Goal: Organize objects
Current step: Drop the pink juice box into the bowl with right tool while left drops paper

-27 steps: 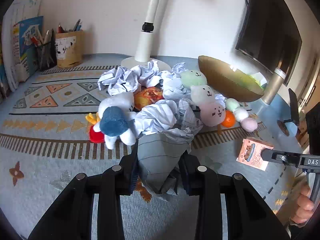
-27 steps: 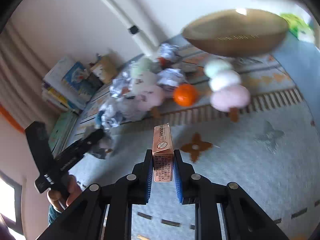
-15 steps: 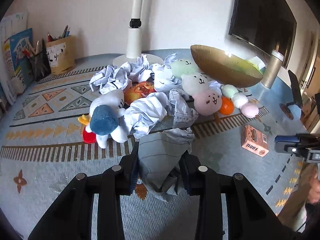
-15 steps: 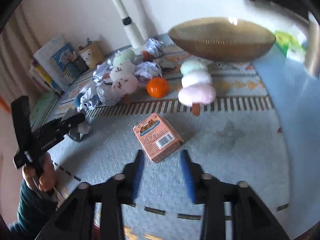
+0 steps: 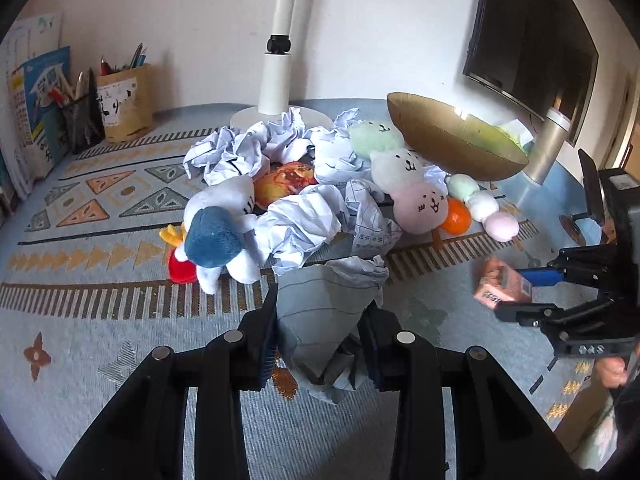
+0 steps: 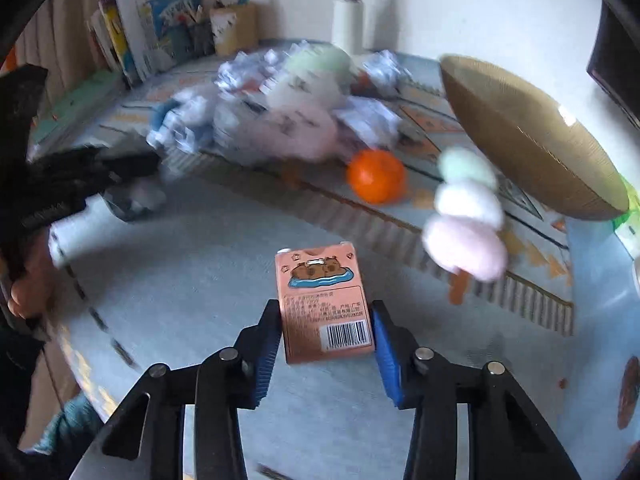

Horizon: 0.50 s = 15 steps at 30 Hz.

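Left wrist view: left gripper (image 5: 322, 330) clamped on a crumpled paper ball (image 5: 326, 316), held just above the patterned mat (image 5: 100, 208). Beyond it, pile near mat's far edge: more paper wads, blue-white plush (image 5: 218, 236), 3 stacked round plushies (image 5: 404, 172), orange ball (image 5: 458, 221), gold bowl (image 5: 448, 138) at far right. Right wrist view: right gripper (image 6: 326, 340) w/ 2 blue pads pressed on sides of pink carton (image 6: 324, 304), capybara print up, over mat's near right part. Pastel dango plush (image 6: 466, 216) just beyond.
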Available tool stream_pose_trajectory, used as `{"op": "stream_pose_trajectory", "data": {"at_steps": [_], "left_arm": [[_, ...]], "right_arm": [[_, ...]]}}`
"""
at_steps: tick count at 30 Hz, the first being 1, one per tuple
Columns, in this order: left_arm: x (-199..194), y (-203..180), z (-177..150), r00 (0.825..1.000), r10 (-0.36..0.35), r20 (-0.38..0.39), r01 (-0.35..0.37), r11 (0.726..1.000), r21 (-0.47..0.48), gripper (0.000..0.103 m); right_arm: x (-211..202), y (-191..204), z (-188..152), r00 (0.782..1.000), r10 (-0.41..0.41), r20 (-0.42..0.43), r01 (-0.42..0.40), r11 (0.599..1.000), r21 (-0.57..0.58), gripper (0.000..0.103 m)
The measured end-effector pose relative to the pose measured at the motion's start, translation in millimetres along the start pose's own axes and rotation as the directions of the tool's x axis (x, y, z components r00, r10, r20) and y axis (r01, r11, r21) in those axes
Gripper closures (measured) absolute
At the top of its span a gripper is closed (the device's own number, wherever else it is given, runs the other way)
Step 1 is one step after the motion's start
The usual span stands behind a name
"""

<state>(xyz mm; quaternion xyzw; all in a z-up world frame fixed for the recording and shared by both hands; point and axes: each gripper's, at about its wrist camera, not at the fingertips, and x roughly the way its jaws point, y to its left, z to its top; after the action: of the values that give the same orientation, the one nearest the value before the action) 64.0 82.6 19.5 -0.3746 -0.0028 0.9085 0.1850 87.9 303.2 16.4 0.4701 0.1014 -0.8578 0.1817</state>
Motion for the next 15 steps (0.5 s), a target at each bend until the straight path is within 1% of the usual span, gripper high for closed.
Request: {"op": "stream_pose_trajectory", "data": {"at_steps": [1,5,6,9,10,15], "left_arm": [[0,0,0,1.000,-0.001,-0.002,0.001,1.000,-0.001,0.070],[1,-1,-1,1.000,-0.002,-0.005,0.002,1.000,0.003,0.070],[1,-1,-1,1.000,-0.002,-0.006,0.002,1.000,0.005,0.070],[1,-3,-1,1.000,-0.007,-0.008,0.007,1.000,0.013,0.070],[2,-3,0,1.000,-0.009,-0.010,0.009,1.000,0.014,0.070],[2,-2,0,1.000,-0.017,-0.010,0.017,1.000,0.005,0.070]], "right_arm": [[-3,7,3,1.000,0.010,0.016,-0.010,1.000,0.011,0.062],[-7,32,11,0.997,-0.030,0.072,0.028,0.999,0.026,0.062],[-4,35,11,0.997,-0.036,0.073,0.034,0.999,0.035,0.062],[12,37,10,0.999,-0.036,0.031,0.035,0.998,0.045,0.062],[10,35,8,0.998,-0.032,0.048,0.030,0.998,0.048,0.062],[13,32,8,0.999,-0.003,0.054,-0.002,0.996,0.091,0.060]]}}
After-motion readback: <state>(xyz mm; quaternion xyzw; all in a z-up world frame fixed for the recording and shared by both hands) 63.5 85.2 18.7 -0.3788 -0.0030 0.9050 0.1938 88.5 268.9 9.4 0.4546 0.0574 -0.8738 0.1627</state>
